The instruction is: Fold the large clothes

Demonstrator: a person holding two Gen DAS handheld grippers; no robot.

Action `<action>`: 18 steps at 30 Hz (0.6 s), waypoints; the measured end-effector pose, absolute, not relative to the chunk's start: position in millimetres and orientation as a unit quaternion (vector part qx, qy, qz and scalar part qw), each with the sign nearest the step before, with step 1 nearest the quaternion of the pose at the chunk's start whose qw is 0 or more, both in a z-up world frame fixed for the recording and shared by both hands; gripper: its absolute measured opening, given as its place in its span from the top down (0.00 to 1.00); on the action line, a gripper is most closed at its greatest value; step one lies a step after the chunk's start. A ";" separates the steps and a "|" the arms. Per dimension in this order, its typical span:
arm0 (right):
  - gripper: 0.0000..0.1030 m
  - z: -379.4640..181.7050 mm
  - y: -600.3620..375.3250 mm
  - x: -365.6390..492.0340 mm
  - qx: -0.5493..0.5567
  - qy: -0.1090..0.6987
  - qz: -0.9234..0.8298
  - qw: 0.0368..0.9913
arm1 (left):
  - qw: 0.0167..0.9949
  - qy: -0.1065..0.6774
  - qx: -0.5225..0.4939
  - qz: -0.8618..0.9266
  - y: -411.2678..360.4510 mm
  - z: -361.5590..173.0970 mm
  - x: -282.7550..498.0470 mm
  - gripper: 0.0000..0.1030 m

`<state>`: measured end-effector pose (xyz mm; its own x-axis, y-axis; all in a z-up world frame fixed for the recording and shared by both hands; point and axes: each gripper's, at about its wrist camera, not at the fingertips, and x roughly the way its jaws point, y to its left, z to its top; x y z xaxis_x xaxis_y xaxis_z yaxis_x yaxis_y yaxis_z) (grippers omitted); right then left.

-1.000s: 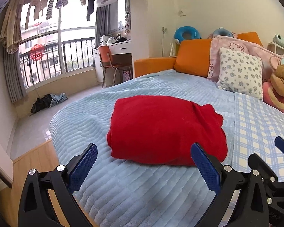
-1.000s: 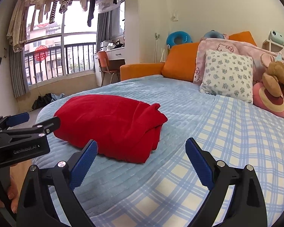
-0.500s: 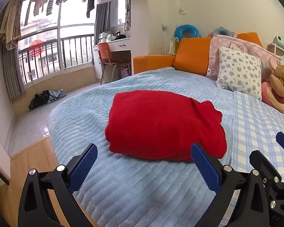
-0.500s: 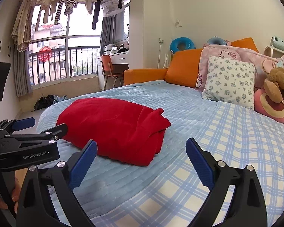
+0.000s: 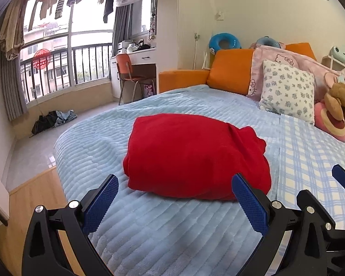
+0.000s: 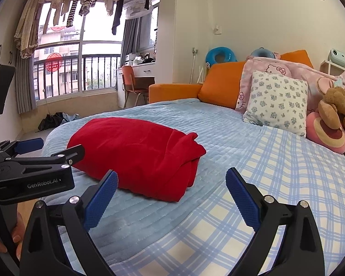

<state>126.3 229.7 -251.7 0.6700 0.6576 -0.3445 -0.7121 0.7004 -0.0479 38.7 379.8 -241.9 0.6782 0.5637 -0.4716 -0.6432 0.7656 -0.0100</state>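
Observation:
A red garment (image 5: 195, 156) lies folded into a thick bundle on the light blue bedspread (image 5: 172, 237); the right wrist view shows the same garment (image 6: 138, 154) left of centre. My left gripper (image 5: 174, 197) is open, held just short of the bundle's near edge, with nothing between its blue pads. My right gripper (image 6: 171, 193) is open too, over the checked sheet (image 6: 276, 195), its left fingertip near the bundle's front right corner. The left gripper's black body (image 6: 32, 172) shows at the left of the right wrist view, with a hand below it.
A floral pillow (image 5: 287, 89), pink pillows and plush toys (image 5: 340, 105) line the orange headboard (image 5: 232, 71). An orange chair (image 5: 128, 73) and white desk stand by the balcony window. Clothes (image 5: 55, 120) lie heaped on the floor. The bed's left edge drops to wooden flooring (image 5: 32, 197).
Both grippers have tilted up and drawn back slightly, so the red bundle sits a little lower and farther in each view. The garment itself has not moved.

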 end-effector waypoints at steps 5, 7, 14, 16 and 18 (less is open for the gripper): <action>0.09 -251.9 227.2 127.7 -0.081 0.152 0.372 0.912 | 0.916 0.216 -0.069 0.331 373.6 -238.7 38.9 0.03; 0.09 -252.2 225.1 128.4 -0.075 0.150 0.370 0.914 | 0.917 0.210 -0.065 0.333 371.7 -237.2 38.8 0.03; 0.09 -252.8 222.3 131.0 -0.069 0.151 0.366 0.916 | 0.919 0.202 -0.067 0.333 369.3 -235.1 38.5 0.03; 0.09 -253.7 222.1 130.7 -0.072 0.151 0.365 0.916 | 0.919 0.196 -0.075 0.334 370.0 -234.8 36.4 0.03; 0.09 -254.0 222.3 130.9 -0.072 0.152 0.365 0.916 | 0.919 0.196 -0.078 0.333 371.1 -234.9 35.1 0.03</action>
<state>130.9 222.3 -254.0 0.6876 0.6464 -0.3308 -0.6902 0.7233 -0.0214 35.1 371.1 -234.9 0.7024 0.5808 -0.4115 -0.6420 0.7665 -0.0140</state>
